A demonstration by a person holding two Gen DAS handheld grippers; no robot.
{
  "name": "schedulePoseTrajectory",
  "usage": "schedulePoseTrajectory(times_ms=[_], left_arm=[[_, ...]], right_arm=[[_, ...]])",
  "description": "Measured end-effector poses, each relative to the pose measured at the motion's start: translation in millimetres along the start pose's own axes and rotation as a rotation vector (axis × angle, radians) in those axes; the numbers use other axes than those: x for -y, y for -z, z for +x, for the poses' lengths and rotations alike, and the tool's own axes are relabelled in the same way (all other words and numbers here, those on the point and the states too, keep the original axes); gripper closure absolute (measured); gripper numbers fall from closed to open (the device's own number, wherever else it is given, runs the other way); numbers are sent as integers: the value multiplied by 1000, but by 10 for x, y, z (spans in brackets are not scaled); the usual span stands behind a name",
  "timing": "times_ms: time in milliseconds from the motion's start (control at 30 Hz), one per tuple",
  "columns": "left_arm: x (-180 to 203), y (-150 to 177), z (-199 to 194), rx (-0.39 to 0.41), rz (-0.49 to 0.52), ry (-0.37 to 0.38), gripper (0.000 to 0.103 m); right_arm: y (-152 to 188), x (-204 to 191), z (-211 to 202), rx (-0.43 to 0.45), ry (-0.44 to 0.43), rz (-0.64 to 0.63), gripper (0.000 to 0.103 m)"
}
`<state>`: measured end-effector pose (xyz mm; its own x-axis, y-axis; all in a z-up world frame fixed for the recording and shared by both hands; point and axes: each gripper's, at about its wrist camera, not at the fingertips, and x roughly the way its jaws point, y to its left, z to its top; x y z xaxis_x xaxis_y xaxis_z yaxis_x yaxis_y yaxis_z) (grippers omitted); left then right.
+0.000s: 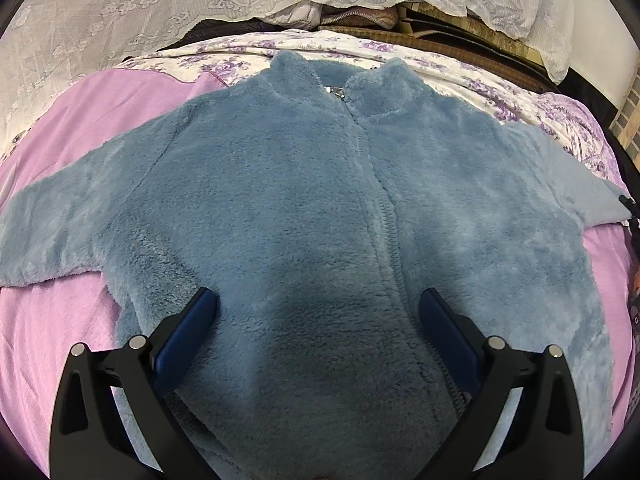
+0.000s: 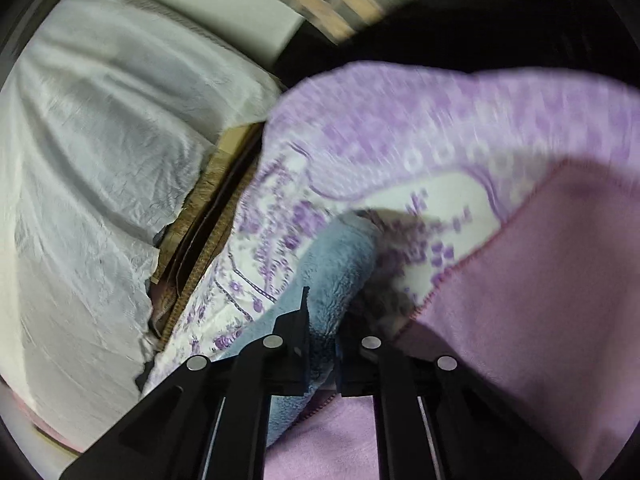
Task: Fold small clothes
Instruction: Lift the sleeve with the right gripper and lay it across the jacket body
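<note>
A blue fleece jacket [image 1: 304, 200] lies spread front-up, zipped, on a pink blanket [image 1: 52, 320]. The left gripper [image 1: 318, 300] hangs over its lower front, fingers wide apart and empty. The right gripper [image 2: 322, 336] is clenched on the jacket's sleeve [image 2: 340, 256] beside a floral sheet [image 2: 248, 264].

A pink blanket [image 1: 60, 320] covers the bed — a blue fleece jacket [image 1: 312, 200] lies spread on it.

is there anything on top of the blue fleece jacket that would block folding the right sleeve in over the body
Nothing visible does. The blue fleece jacket lies spread flat with its front bare. The left gripper hovers open above the hem, and the right gripper is shut on the sleeve end.
</note>
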<state>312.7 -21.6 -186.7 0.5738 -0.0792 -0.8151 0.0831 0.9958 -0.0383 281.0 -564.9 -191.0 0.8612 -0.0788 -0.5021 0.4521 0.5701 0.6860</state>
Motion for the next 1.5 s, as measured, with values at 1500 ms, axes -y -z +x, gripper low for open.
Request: schedulePoseTrajectory(times_ms=[1500], left_arm=[[-1768,224,-76,-1,-255,-213,4]], right_arm=[[1477,-2734,-302,-130,-232,-462,94]])
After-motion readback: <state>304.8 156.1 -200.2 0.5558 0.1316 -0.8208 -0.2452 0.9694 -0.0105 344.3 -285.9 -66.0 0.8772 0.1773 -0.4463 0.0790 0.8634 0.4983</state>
